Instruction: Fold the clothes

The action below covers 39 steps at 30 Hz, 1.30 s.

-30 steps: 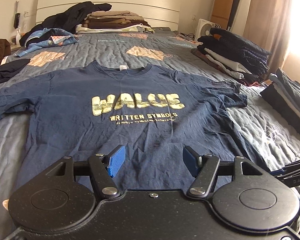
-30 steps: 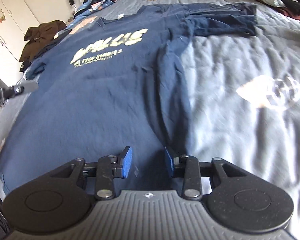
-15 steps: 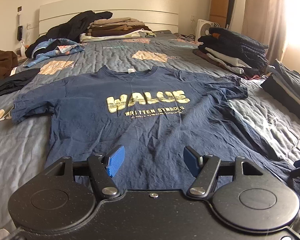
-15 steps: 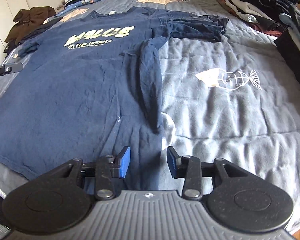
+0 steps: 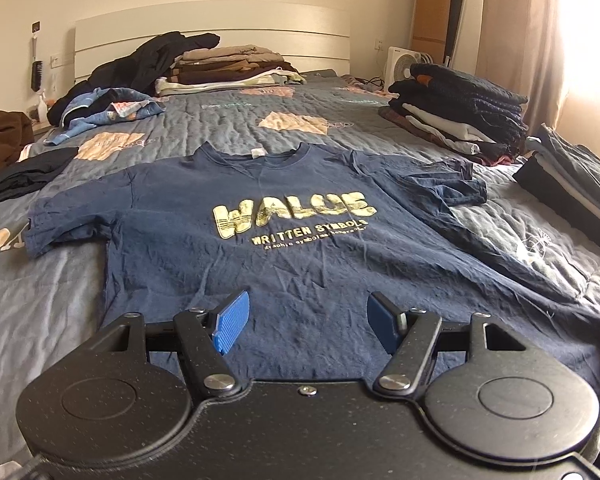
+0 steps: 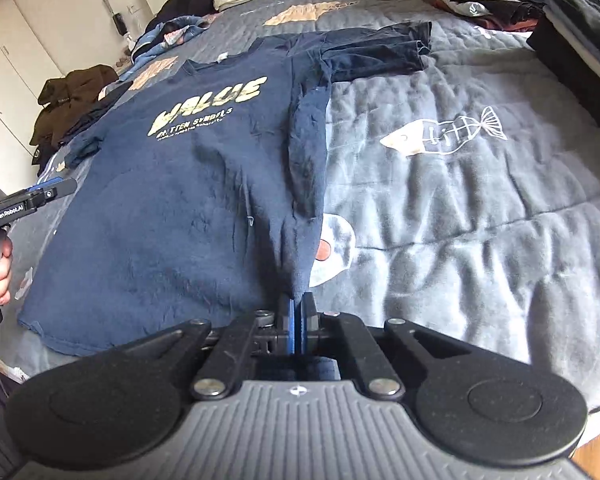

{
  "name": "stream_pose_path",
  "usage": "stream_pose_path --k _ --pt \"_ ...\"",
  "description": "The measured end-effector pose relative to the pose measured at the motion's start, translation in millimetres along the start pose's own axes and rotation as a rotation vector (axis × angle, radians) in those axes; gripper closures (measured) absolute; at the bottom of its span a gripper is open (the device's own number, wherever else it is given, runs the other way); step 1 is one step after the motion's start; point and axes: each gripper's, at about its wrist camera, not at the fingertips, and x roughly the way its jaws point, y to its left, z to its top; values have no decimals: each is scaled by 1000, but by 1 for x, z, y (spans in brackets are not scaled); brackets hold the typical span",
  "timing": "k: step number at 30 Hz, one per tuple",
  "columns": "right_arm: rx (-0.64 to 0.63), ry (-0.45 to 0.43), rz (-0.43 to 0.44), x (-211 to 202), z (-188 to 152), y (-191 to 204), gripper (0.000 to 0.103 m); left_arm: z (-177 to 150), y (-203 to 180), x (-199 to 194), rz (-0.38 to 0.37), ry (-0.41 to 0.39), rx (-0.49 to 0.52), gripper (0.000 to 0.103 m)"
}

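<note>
A: Looking at a bedroom w/ a grey quilted bed, white headboard, curtain by the window.

B: Yep. One navy tee flat on it. Right tool pinched shut on its hem fold; left tool wide, nothing between, hovering over the hem. Three folded stacks.

Daylight pours through the curtain at the bed's right edge and blows out that corner to white glare, while the fisheye lenses bend the frame edges, darken the corners, and the right wrist view looks slightly soft.
</note>
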Motion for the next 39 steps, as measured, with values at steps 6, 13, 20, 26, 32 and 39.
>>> stream_pose_path --k 6,13,20,26,32,39 --pt "-9 155 -75 17 -2 -6 99 1 6 -3 5 1 -3 38" --pt "-22 -83 126 -7 16 21 93 -4 21 -9 37 18 -34 35" --pt "-82 83 133 63 8 49 86 -46 10 0 75 153 41 35" --pt "-46 120 124 55 0 35 86 -95 21 -5 75 292 -10 34" --pt "-44 124 119 48 -8 27 86 -118 30 -52 80 335 -81 34" --pt "-39 148 138 40 -11 18 86 -124 62 -90 194 529 -95 36"
